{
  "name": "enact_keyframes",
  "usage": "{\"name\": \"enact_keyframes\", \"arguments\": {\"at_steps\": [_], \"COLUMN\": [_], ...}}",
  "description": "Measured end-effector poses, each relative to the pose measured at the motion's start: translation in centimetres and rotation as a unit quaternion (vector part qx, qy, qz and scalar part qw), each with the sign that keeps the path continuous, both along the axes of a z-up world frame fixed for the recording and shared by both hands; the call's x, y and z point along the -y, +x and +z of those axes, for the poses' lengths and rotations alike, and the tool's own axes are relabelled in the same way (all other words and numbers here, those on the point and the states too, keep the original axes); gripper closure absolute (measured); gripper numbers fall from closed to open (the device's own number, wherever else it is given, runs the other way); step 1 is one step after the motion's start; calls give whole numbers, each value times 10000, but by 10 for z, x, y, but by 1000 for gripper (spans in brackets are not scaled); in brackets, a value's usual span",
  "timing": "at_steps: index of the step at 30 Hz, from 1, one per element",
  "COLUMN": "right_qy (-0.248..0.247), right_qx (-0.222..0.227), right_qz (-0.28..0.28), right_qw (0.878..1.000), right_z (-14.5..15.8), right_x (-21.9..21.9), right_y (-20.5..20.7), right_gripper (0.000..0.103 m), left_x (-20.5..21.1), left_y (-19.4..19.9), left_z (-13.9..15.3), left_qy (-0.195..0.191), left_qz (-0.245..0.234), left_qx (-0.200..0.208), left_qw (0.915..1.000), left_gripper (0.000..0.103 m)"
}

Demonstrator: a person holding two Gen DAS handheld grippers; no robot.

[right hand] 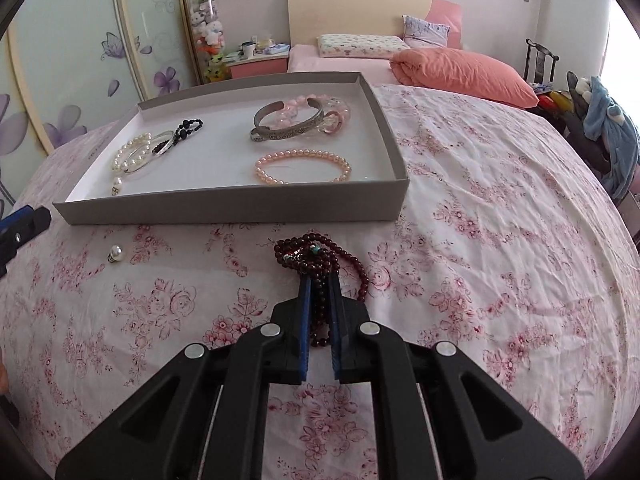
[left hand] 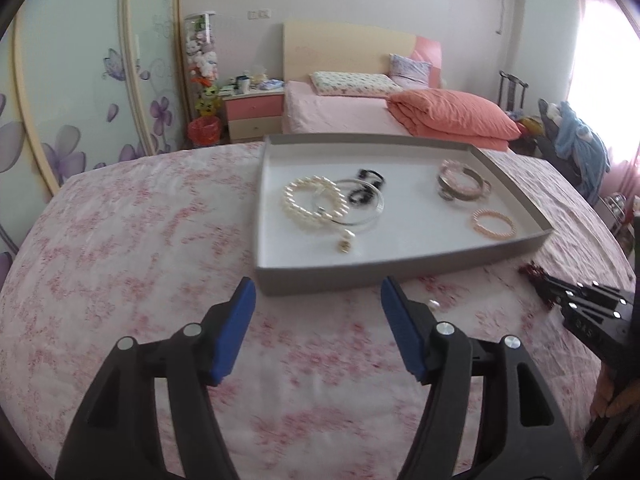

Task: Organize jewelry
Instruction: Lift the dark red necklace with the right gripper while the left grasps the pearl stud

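Note:
A dark red bead string [right hand: 316,250] lies bunched on the floral tablecloth, just in front of the grey tray [right hand: 240,208]. My right gripper [right hand: 319,280] is shut on its near strands. In the left wrist view the right gripper [left hand: 576,300] comes in from the right with the red beads [left hand: 528,270] at its tip. My left gripper [left hand: 318,292] stands open over the cloth before the tray's front wall [left hand: 360,276], with nothing between its fingers. A loose pearl piece [right hand: 116,254] rests on the cloth, just right of the left gripper's right finger.
The tray holds a white pearl bracelet [right hand: 132,152], black beads [right hand: 186,128], a silver bangle [right hand: 288,126], a pink crystal bracelet [right hand: 320,108] and a pink pearl bracelet [right hand: 302,168]. Behind the table stand a bed [right hand: 464,68] and a chair with clothes [right hand: 604,128].

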State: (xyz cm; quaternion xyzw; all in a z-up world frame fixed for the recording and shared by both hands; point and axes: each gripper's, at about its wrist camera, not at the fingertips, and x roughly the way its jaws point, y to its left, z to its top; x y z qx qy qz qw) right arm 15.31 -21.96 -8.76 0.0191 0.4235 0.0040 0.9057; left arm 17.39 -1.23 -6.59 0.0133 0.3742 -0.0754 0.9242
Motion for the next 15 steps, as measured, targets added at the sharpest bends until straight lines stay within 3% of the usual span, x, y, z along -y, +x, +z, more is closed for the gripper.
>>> {"name": "enact_keyframes", "arguments": {"at_steps": [9,15], "right_qy": [170,277], "right_qx": [-15,-20], "right_qz": [10,27], "right_qw": [9999,9996], "right_z": [3,4], "right_x": [4,8], "right_y": [3,3], "right_gripper": [94,93], "left_x": [56,79], "left_y": [-1,15], "left_z": [-20,-34], "left_qy": [316,423], "left_qz": [-547,-649], "left_qx": [-254,-498], "left_qw": [9977,9958], "left_gripper": [34,48]}}
